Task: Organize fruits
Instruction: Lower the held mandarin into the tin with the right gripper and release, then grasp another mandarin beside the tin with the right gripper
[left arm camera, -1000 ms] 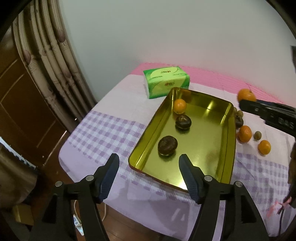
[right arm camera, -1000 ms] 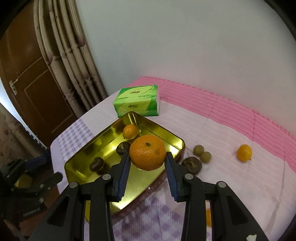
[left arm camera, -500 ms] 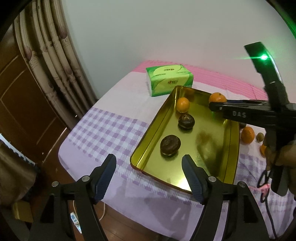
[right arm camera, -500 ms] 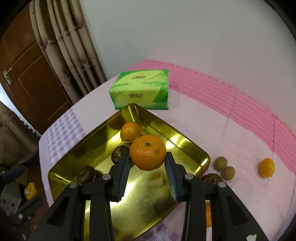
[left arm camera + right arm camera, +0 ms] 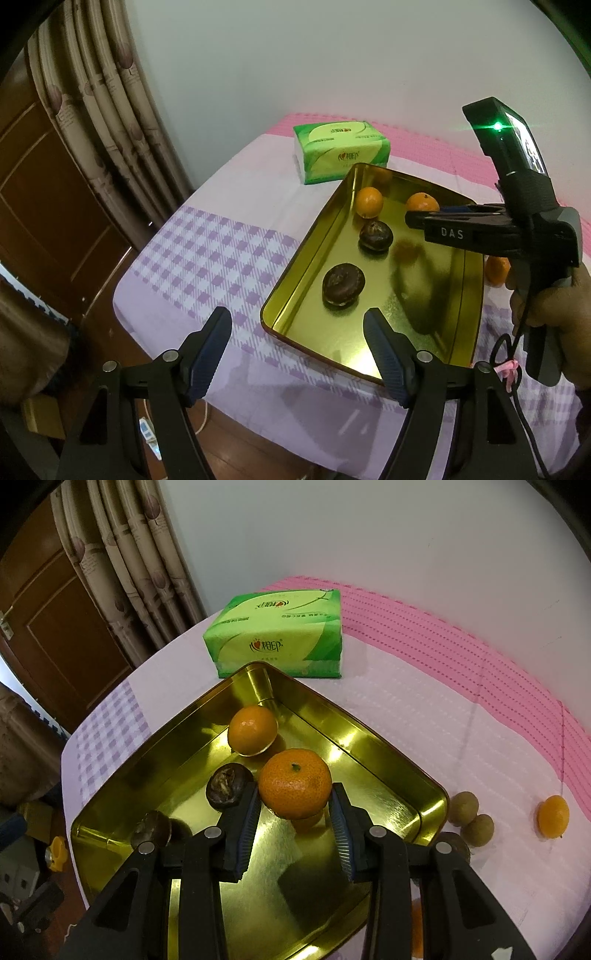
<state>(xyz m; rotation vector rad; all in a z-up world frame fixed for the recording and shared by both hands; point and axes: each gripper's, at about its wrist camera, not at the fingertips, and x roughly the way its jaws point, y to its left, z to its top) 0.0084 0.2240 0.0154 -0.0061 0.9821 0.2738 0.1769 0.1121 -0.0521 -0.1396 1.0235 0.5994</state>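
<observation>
A gold tray lies on the table. In it are a small orange and two dark brown fruits. My right gripper is shut on a larger orange and holds it low over the tray's far end, next to the small orange. My left gripper is open and empty, off the table's near edge in front of the tray.
A green tissue pack stands just beyond the tray. Right of the tray lie two small green-brown fruits, a dark fruit and an orange. Curtains and a door are at the left.
My right gripper has carried the larger orange left and down, from beside the tray to low over its far end. My left gripper has barely moved.
</observation>
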